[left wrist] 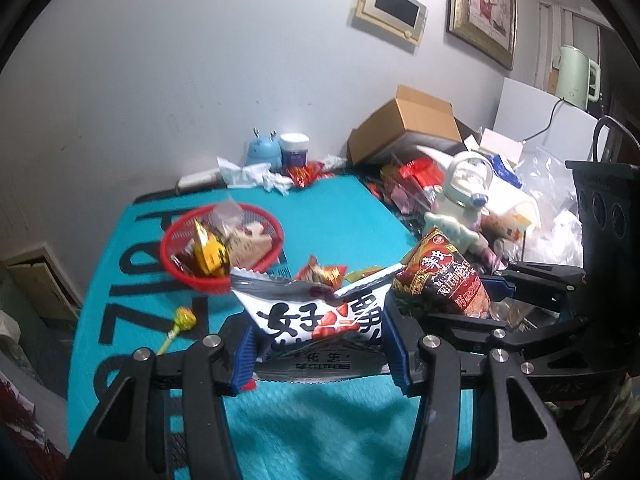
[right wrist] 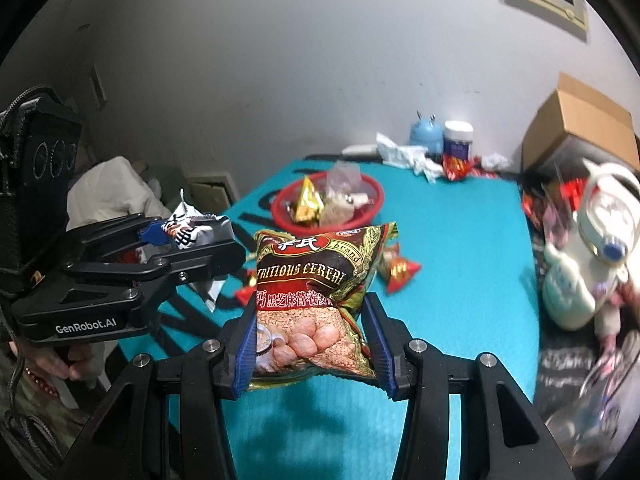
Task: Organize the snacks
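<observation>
My left gripper [left wrist: 320, 344] is shut on a white peanut packet [left wrist: 316, 312] with black characters, held above the teal mat. My right gripper [right wrist: 314, 344] is shut on a red-brown cereal packet [right wrist: 316, 292], also lifted off the mat. Each gripper shows in the other's view: the right gripper [left wrist: 500, 292] with the cereal packet [left wrist: 444, 276] at right, the left gripper [right wrist: 168, 240] with the peanut packet [right wrist: 192, 232] at left. A red basket [left wrist: 180, 258] [right wrist: 372, 200] holding several snacks sits farther back on the mat. A small orange-red snack packet [left wrist: 324, 274] [right wrist: 400, 270] and a lollipop [left wrist: 182, 320] lie loose.
The teal mat [left wrist: 352, 216] covers the table. At its far edge stand a blue container [left wrist: 262, 152], a jar [left wrist: 294, 150] and crumpled wrappers [left wrist: 256, 176]. At right are a white kettle-shaped toy [right wrist: 592, 248], a cardboard box [left wrist: 408, 124] and plastic clutter. A person's hand [right wrist: 60, 360] grips the left handle.
</observation>
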Demonstrator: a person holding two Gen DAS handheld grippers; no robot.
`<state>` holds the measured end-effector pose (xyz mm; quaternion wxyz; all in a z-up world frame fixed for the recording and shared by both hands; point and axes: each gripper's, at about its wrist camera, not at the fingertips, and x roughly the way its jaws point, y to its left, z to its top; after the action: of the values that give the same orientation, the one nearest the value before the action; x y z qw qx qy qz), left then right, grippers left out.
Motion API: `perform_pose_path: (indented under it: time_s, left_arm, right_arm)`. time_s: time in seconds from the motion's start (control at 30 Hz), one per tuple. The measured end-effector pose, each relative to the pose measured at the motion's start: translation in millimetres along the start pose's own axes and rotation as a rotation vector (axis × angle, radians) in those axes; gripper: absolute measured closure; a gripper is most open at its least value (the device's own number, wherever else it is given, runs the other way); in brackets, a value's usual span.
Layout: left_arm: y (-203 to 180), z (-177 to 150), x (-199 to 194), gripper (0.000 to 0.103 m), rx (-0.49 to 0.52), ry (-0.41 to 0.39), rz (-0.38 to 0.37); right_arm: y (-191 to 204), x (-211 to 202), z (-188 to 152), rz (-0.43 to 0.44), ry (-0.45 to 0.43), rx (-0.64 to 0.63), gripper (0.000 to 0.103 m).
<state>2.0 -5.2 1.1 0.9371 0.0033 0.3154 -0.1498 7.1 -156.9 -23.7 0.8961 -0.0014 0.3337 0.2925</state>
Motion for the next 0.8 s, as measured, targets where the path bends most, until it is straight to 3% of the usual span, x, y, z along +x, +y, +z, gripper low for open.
perform_pose_path:
  time_s: [0.27,0.43,0.47,0.8]
  left_arm:
    - [16,34,-3,0.050,0.022,-0.088,0.038]
    - [28,56,2,0.050,0.026,-0.134,0.046]
    - [30,58,5,0.050,0.023,-0.133,0.049]
    - [49,50,25,0.051,-0.011,-0.081,0.056]
  right_arm:
    - [5,10,39,-0.007,-0.046,-0.059,0.055]
    - [6,19,64,-0.002,-0.092,-0.082,0.064]
    - [7,22,67,0.004,-0.096,-0.086,0.071]
    - [-2,57,60,0.028,0.007,-0.029,0.072]
